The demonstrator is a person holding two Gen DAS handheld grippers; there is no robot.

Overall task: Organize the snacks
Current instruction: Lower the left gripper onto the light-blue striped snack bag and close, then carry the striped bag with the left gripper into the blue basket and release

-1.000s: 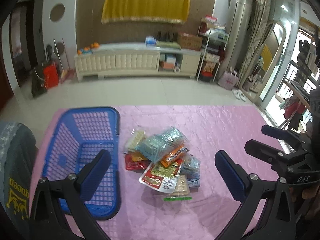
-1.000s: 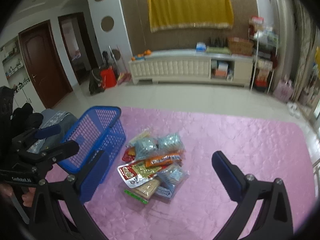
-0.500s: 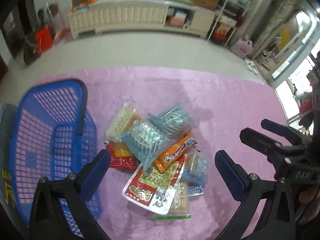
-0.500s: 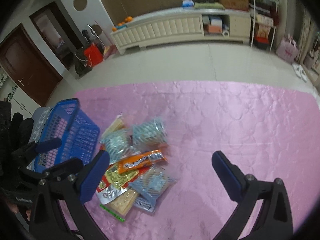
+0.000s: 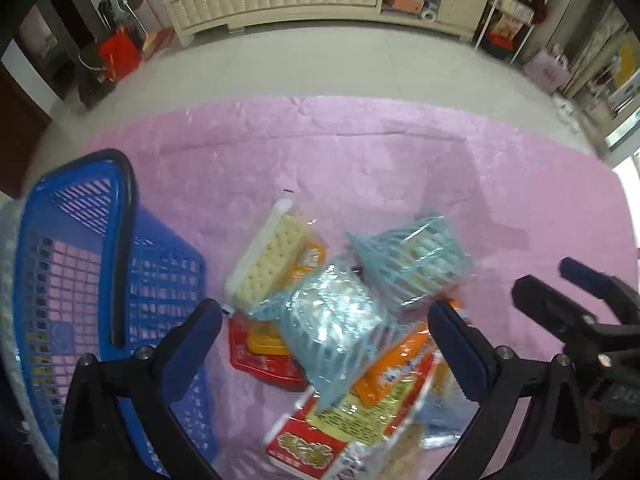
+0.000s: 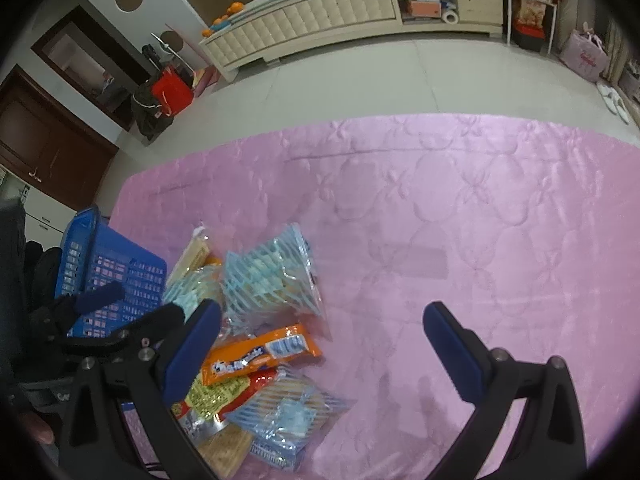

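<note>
The left gripper point(image 5: 324, 336) is open, its two blue fingers spread wide and holding nothing, pointing steeply down at a table covered by a pink quilted cloth point(image 5: 400, 152). Directly under the gap between its fingers lies the pile of snack packets point(image 5: 344, 320). A blue plastic basket point(image 5: 52, 264), with no snacks visible inside, stands just beside the pile on the left gripper's left. The right gripper point(image 6: 320, 344) is open too and empty; the pile sits off toward its left finger, with bare cloth under most of its gap. So the left gripper looks the nearer and better centred for a first pick. Topmost under it is a light blue striped packet point(image 5: 332, 324), tilted, its long axis running roughly diagonally across the gap. Beside it lie a cracker packet point(image 5: 268, 264), a second blue striped packet point(image 5: 416, 268) and an orange bar wrapper point(image 6: 260, 354).
</note>
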